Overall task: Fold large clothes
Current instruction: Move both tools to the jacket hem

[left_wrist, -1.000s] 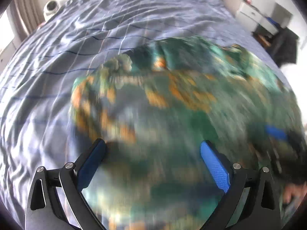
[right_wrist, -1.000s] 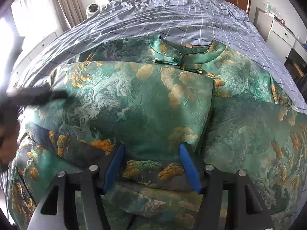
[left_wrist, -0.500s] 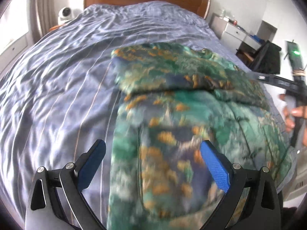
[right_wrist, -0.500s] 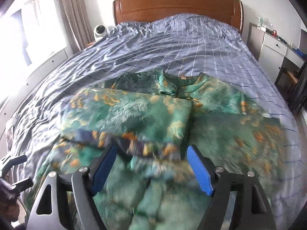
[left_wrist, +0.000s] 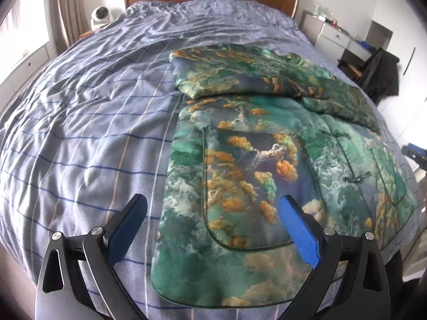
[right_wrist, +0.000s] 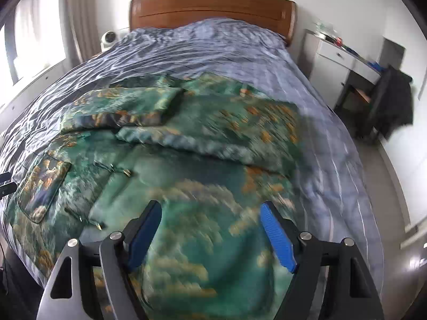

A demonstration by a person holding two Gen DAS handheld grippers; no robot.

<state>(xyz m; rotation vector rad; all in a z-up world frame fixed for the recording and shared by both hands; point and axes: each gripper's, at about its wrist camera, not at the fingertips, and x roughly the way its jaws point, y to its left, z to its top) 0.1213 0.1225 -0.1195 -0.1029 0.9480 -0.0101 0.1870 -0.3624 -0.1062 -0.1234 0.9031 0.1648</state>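
Jacket (left_wrist: 267, 165) lies flat near bed (left_wrist: 80, 122) foot edge, both sleeves folded in across chest; body fold w/ hem still left. Left tongs (left_wrist: 213, 226) & right tongs (right_wrist: 210, 236) wide apart, empty; right's jaws just been opening.

Each gripper, left (left_wrist: 213, 214) and right (right_wrist: 210, 222), has 2 black skeletal fingers with triangular cut-outs, 2 silver screw heads per finger, and ribbed blue pads (left_wrist: 299, 230) lining the inner faces.

light: bright daylight from window (right_wrist: 40, 40), blown out | left view: sharp | right view: motion blur on garment (right_wrist: 202, 160) | edges: fisheye bending, dark corners
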